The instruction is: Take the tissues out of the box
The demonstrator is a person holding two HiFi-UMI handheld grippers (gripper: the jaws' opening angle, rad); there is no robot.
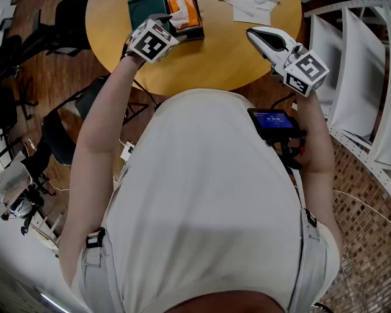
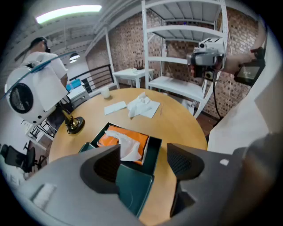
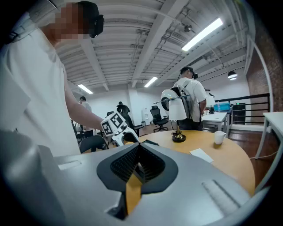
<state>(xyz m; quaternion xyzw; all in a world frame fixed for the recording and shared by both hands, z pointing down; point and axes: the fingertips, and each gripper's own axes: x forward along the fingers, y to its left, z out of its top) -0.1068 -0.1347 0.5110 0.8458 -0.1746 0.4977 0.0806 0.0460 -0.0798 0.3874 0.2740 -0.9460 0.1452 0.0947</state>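
Note:
A dark green tissue box (image 1: 146,7) stands open on the round wooden table (image 1: 214,58), with an orange tissue pack (image 2: 128,137) inside it. A white tissue (image 2: 131,149) sticks up out of the pack. My left gripper (image 2: 143,165) hangs steeply over the box's near end, jaws open, and the tissue is just beyond its left jaw, untouched. In the head view the left gripper (image 1: 164,21) is at the box. My right gripper (image 1: 255,35) is held to the right above the table edge. Its pads (image 3: 132,162) meet with nothing between them.
Crumpled tissues (image 2: 142,106) and a flat one (image 2: 115,107) lie on the table's far side, near a white cup (image 2: 105,92). A brass stand (image 2: 75,125) is at the left edge. White shelves (image 2: 185,53) stand beyond. Chairs (image 1: 61,128) and people surround the table.

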